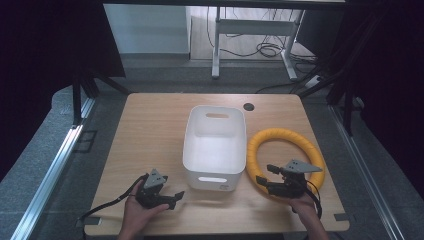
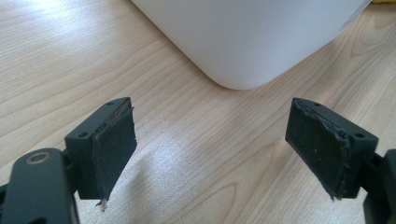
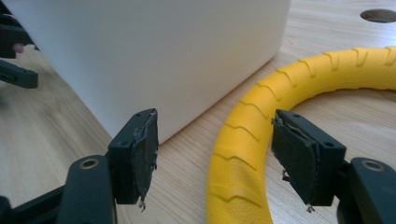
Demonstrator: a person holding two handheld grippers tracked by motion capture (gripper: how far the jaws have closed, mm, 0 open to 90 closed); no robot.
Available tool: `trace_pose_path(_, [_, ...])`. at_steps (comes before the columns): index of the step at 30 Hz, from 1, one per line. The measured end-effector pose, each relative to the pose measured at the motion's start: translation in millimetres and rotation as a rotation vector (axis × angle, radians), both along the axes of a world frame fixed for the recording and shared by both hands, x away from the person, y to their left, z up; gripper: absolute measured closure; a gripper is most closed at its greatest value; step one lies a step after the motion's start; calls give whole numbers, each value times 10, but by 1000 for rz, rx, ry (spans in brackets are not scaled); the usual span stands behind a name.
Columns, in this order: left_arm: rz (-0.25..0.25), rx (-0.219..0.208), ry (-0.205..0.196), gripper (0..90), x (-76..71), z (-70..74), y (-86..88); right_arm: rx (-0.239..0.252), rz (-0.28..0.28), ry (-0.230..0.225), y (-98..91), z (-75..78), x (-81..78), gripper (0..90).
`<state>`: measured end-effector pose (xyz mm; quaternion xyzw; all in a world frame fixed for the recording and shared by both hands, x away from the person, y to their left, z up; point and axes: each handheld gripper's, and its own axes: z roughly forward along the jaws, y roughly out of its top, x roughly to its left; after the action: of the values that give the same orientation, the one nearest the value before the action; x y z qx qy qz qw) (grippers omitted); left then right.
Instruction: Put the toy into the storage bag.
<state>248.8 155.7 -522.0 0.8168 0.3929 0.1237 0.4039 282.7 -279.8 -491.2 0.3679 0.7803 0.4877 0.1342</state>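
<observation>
your right gripper (image 1: pixel 266 176) sits at the near left arc of the yellow ring (image 1: pixel 310 145), jaws spread either side of the tube; in the right gripper view the ring (image 3: pixel 243 158) runs between the pads, right pad just beside it, left pad apart, nothing clamped. the ring lies flat on the wooden table (image 1: pixel 150 130), just right of the white bin (image 1: pixel 215 172). your left gripper (image 1: pixel 172 197) rests near the bin's near left corner, jaws wide apart, holding nothing.

Both hands hold their grippers low, left gripper (image 1: pixel 176 197) and right gripper (image 1: pixel 263 175), fingers spread apart.
</observation>
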Motion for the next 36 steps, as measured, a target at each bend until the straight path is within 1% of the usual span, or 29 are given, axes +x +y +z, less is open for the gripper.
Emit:
trace_pose_path(2, [6, 24, -1, 153, -1, 0, 7, -3, -10, -3, -3, -16, 3, 319])
trace_pose_path(3, [4, 27, 4, 147, -2, 2, 10, -7, -12, -1, -7, -24, 3, 321])
trace_pose_path(6, [-11, 13, 18, 133, 4, 7, 14, -21, -11, 1, -14, -29, -4, 324])
trace_pose_path(8, [-11, 7, 22, 129, 6, 7, 11, -30, -12, 2, -35, -30, -1, 325])
trace_pose_path(10, [-21, -7, 29, 126, 16, 2, 5, -29, -18, 9, -62, -26, 3, 327])
trace_pose_path(12, [-23, -16, 27, 126, 34, 3, 11, -42, -27, 7, -78, 2, 3, 325])
trace_pose_path(13, [-24, -11, 23, 126, 44, 4, 17, -47, -32, 4, -91, 34, 12, 325])
trace_pose_path(15, [-9, -1, 12, 128, 68, 9, 33, -24, -38, 1, -115, 86, 40, 331])
trace_pose_path(16, [-5, -3, 8, 130, 73, 17, 37, -18, -35, -1, -125, 115, 56, 334])
trace_pose_path(18, [-2, -17, 7, 132, 84, 16, 35, -22, -19, -8, -127, 158, 96, 336])
trace_pose_path(20, [-3, 5, 20, 131, 97, -5, 27, -20, -4, -6, -124, 181, 114, 338])
trace_pose_path(21, [-8, 13, 23, 131, 92, -9, 28, -17, 0, -6, -127, 181, 99, 341])
trace_pose_path(22, [-12, 18, 27, 130, 85, -7, 32, -34, 11, 2, -122, 161, 84, 340])
trace_pose_path(23, [-17, 19, 28, 130, 72, 0, 35, -34, 11, 2, -122, 161, 84, 340])
trace_pose_path(25, [-23, -1, 29, 133, 43, 31, 45, -66, 29, 20, -101, 137, 113, 337])
trace_pose_path(27, [-23, -12, 27, 135, 34, 49, 51, -78, 43, 41, -87, 121, 141, 336])
trace_pose_path(29, [-17, -9, 22, 138, 39, 64, 66, -106, 50, 48, -87, 106, 146, 336])
trace_pose_path(30, [-16, -6, 19, 140, 44, 72, 74, -115, 45, 54, -118, 102, 137, 337])
trace_pose_path(33, [-17, 0, 8, 144, 50, 87, 99, -116, 32, 54, -156, 128, 116, 339])
trace_pose_path(36, [-38, -6, 14, 153, 48, 77, 88, -105, 18, 52, -191, 192, 70, 339])
